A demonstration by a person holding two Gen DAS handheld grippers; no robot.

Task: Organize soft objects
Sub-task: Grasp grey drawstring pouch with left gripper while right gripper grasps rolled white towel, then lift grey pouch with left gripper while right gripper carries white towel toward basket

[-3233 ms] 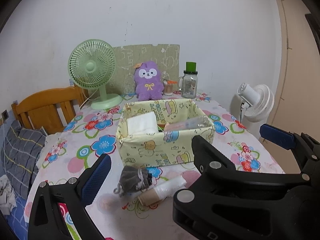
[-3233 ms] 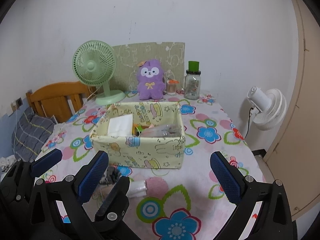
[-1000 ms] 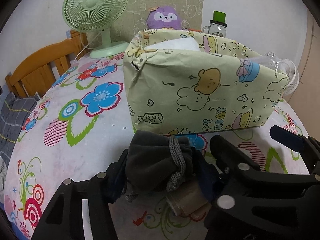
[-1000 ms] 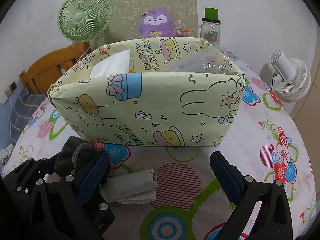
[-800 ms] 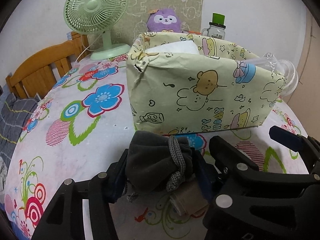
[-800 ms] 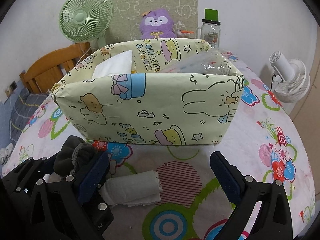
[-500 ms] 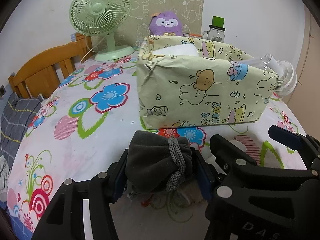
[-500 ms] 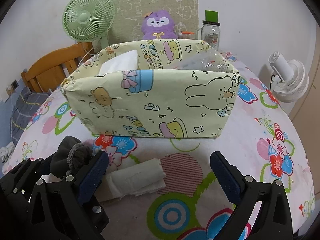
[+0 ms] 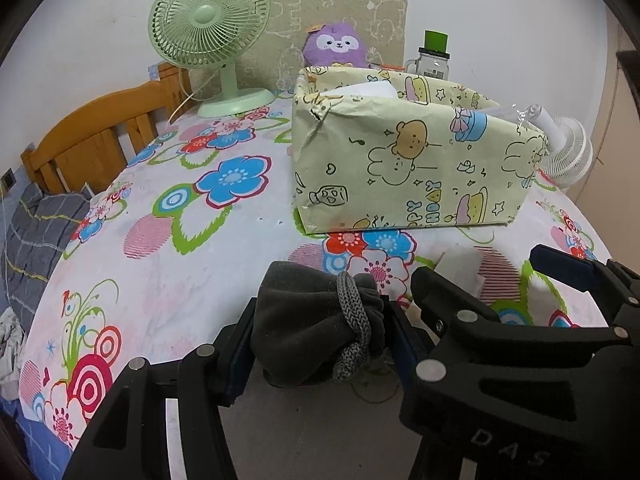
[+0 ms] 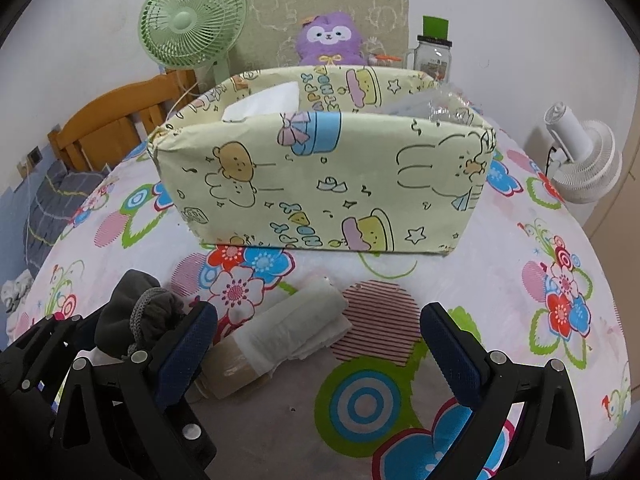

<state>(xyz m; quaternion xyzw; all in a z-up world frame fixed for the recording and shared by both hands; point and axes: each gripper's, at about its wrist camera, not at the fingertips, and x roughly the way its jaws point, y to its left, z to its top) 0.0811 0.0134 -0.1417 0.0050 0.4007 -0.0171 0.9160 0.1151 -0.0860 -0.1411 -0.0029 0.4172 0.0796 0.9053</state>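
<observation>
My left gripper [image 9: 320,338] is shut on a dark grey drawstring pouch [image 9: 312,328] and holds it above the flowered tablecloth, in front of the yellow cartoon-print box [image 9: 412,164]. The pouch also shows in the right wrist view [image 10: 136,320], at the lower left. My right gripper [image 10: 320,344] is open and empty, its jaws wide apart on either side of a roll of thin plastic bags [image 10: 280,336] that lies on the cloth. The box [image 10: 328,184] holds a white tissue pack [image 10: 264,106] and clear plastic packets [image 10: 440,106].
A green desk fan [image 9: 210,32], a purple plush toy [image 9: 334,46] and a glass jar with a green lid [image 9: 434,56] stand behind the box. A white fan [image 10: 584,160] stands off the table's right edge. A wooden bed frame [image 9: 92,140] lies left.
My left gripper has closed on the grey pouch and lifted it off the cloth, back and away from the box. The plastic bag roll stays on the table. The right gripper stays open.
</observation>
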